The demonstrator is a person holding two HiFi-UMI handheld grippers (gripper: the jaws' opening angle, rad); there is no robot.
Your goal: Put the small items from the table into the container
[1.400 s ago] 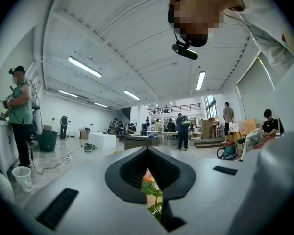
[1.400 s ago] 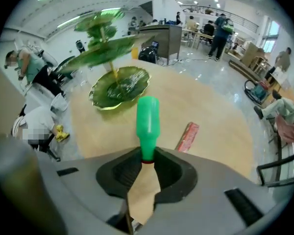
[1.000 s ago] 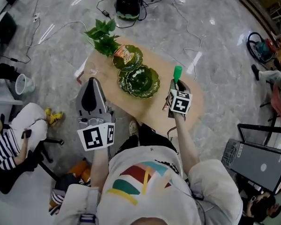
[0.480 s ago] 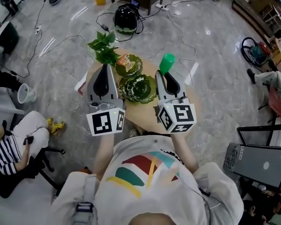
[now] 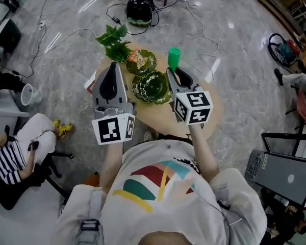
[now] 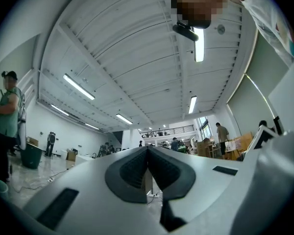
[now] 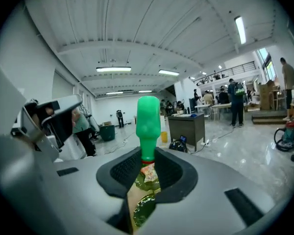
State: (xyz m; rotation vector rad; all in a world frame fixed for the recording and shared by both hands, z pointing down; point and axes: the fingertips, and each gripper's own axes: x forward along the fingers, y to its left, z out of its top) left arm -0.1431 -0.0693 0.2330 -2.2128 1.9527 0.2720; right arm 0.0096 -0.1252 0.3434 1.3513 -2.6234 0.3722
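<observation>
The right gripper [image 5: 172, 71] is clamped on a green-capped bottle [image 7: 148, 124], whose cap sticks out past the jaw tips, above the desk [image 5: 160, 117] beside a green dish [image 5: 152, 87]. The left gripper [image 5: 112, 65] is closed, holding nothing

- Your desk [image 5: 155, 117] sits right in front of you with two dishes on it, one behind the other. The near dish [image 5: 151, 87] is just beside the far dish [image 5: 140, 62].
- A packet [image 5: 137, 60] lies in the far dish.
- The plant [image 5: 113, 44] stands at the desk's far left edge, just left of the far dish.
- Your left hand-held gripper [image 5: 112, 66] hangs left of the near dish, and your right hand-held gripper [image 5: 172, 73] hangs on its right.
- A bottle [image 5: 174, 57] sits clamped between the right one's jaws, its top poking out past the tips.
- Beyond the desk, a helmet [image 5: 139, 9] lies on the floor [image 5: 234, 45], with cables [image 5: 204, 29] trailing to its right.
</observation>
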